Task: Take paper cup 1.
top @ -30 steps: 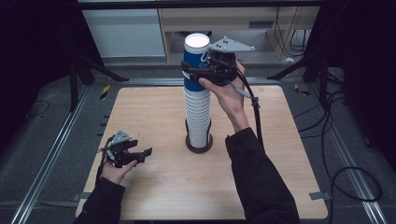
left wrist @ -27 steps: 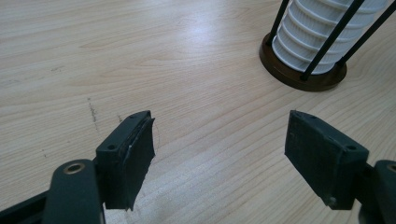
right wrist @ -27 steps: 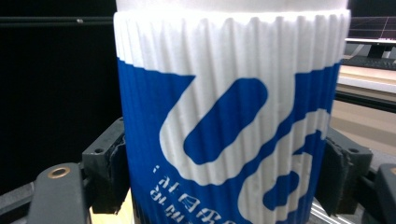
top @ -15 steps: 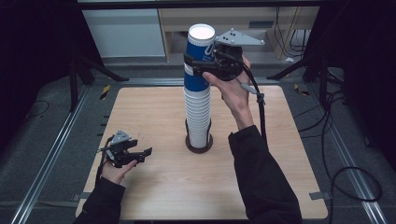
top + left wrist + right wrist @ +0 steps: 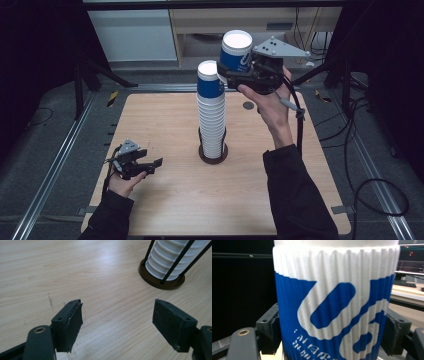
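A tall stack of ribbed white paper cups (image 5: 212, 120) stands bottom-up in a dark wire holder (image 5: 213, 154) at the table's middle; its top cup is blue. My right gripper (image 5: 234, 71) is shut on one blue-and-white cup (image 5: 236, 51), held in the air just above and right of the stack's top. In the right gripper view that cup (image 5: 334, 302) sits squeezed between both pads. My left gripper (image 5: 150, 165) rests low over the front left of the table, open and empty. In the left gripper view its jaws (image 5: 117, 322) point toward the holder's base (image 5: 162, 282).
The wooden table (image 5: 165, 115) has a small dark round mark (image 5: 248, 105) right of the stack. Metal rails (image 5: 55, 165) run along both sides, cables (image 5: 360, 165) lie on the floor at right, and a cabinet (image 5: 135, 35) stands behind.
My right gripper has lifted the top cup off the stack and carried it up and to the right, clear of the stack. The left hand has stayed put.
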The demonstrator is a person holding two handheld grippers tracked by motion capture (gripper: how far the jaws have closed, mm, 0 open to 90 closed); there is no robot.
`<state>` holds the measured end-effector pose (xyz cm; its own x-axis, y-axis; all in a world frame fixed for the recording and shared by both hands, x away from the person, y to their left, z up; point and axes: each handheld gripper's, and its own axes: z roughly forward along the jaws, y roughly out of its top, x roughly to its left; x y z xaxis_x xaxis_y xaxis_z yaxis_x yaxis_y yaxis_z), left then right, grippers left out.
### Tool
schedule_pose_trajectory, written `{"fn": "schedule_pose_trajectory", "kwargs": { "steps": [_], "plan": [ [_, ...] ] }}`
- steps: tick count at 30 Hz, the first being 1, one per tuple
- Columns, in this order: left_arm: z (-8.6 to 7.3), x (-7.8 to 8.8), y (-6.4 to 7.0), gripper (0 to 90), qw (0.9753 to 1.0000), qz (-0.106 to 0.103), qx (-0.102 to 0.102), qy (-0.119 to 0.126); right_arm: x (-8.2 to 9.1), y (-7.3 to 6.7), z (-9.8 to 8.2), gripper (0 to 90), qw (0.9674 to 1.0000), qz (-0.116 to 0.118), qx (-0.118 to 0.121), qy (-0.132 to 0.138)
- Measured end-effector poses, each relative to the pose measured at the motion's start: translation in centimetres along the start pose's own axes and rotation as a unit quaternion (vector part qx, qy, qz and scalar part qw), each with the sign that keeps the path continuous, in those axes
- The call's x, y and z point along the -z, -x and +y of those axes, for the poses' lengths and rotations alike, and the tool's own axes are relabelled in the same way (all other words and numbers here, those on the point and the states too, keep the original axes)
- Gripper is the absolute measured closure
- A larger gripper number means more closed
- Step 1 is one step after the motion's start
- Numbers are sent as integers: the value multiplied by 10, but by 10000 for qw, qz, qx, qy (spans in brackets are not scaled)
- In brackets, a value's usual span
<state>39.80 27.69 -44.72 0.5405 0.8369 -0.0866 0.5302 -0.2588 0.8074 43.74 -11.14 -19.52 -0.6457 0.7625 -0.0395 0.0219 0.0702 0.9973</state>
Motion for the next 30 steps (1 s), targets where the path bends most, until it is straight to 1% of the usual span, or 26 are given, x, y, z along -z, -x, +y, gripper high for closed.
{"fn": "schedule_pose_trajectory", "kwargs": {
  "steps": [4, 5, 7, 12, 15, 17, 23, 30],
  "plan": [
    [0, 0, 0, 234, 10000, -2, -13, -9, 14, 7, -8, 205, 10000, -68, 28, -44],
    [0, 0, 1, 234, 10000, -7, -20, -15, 20, 10, -12, 205, 9999, -82, 23, -57],
    [0, 0, 1, 234, 10000, -7, -18, -12, 23, 11, -13, 205, 9999, -85, 32, -60],
    [0, 0, 2, 233, 10000, -12, -35, -27, 35, 15, -26, 205, 9998, -117, 66, -161],
    [0, 0, 2, 234, 10000, -11, -34, -32, 43, 19, -36, 205, 9998, -121, -12, -185],
    [0, -1, 3, 234, 10000, -18, -35, -33, 44, 20, -39, 205, 9997, -123, -21, -194],
    [1, 0, 3, 234, 10000, -31, -45, -25, 53, 23, -59, 204, 9994, -67, -87, -334],
    [1, 1, 5, 233, 10000, -57, -57, -20, 58, 27, -81, 205, 9987, 24, -180, -480]
  ]
}}
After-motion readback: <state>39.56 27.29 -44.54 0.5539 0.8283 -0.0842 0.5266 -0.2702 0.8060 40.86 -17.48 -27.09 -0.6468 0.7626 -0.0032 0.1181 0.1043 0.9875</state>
